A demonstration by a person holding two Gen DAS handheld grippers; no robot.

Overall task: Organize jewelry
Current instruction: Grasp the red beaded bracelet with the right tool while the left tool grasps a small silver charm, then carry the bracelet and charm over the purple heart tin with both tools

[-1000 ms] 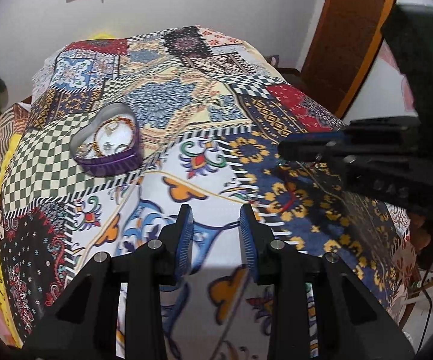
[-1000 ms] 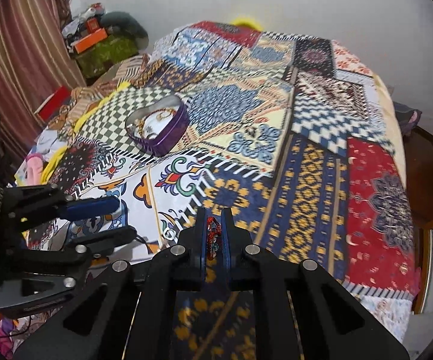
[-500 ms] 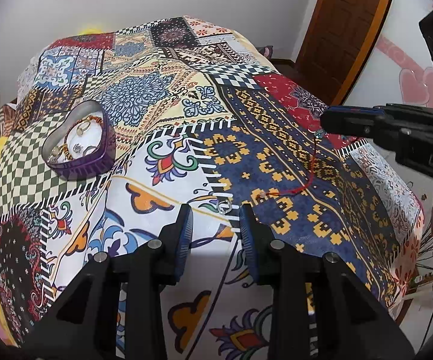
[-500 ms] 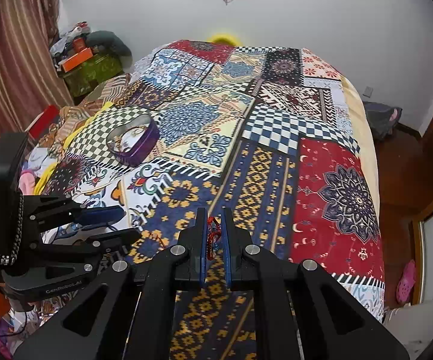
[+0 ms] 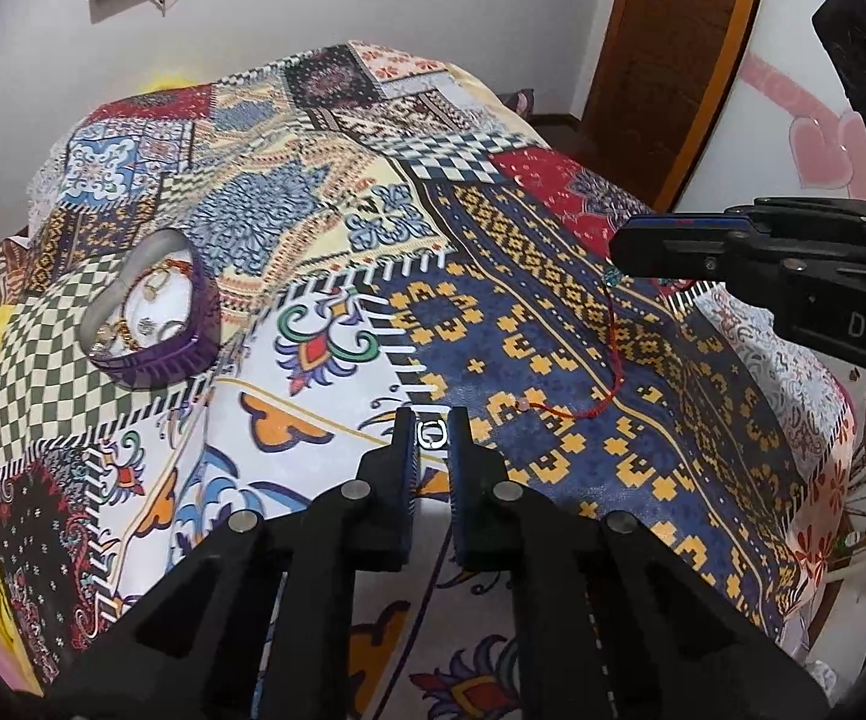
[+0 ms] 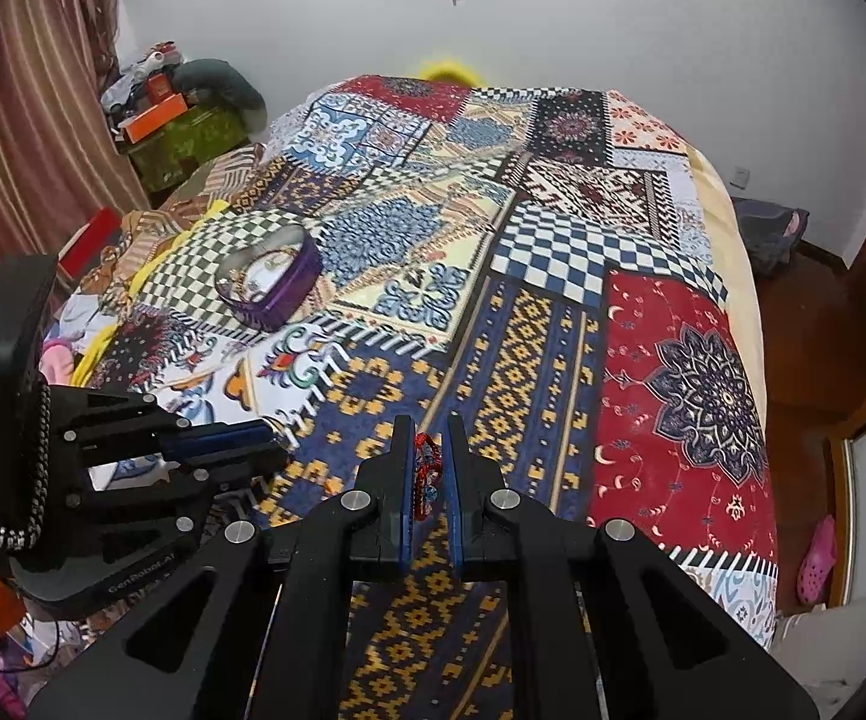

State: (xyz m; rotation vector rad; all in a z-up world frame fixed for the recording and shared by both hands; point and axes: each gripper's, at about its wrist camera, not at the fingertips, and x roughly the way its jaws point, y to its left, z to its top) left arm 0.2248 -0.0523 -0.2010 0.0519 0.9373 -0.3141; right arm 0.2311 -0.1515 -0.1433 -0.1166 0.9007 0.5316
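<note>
A purple heart-shaped jewelry box (image 5: 151, 315) with several gold pieces inside sits open on the patterned bedspread, also in the right wrist view (image 6: 271, 279). My left gripper (image 5: 431, 433) is shut on a small silver ring (image 5: 431, 433) low over the bedspread. My right gripper (image 6: 428, 457) is shut on a red cord bracelet (image 6: 427, 465). In the left wrist view the right gripper (image 5: 625, 258) holds the red cord (image 5: 604, 384), which hangs down and trails onto the blue and yellow patch.
The patchwork bedspread (image 6: 553, 312) covers the whole bed. Clutter and a green box (image 6: 181, 138) stand at the far left by a curtain. A wooden door (image 5: 673, 60) is at the right. A pink shoe (image 6: 817, 558) lies on the floor.
My left gripper has closed on the silver ring on the bedspread. The right gripper has lifted and moved right with the red cord, whose tail now drapes on the cloth.
</note>
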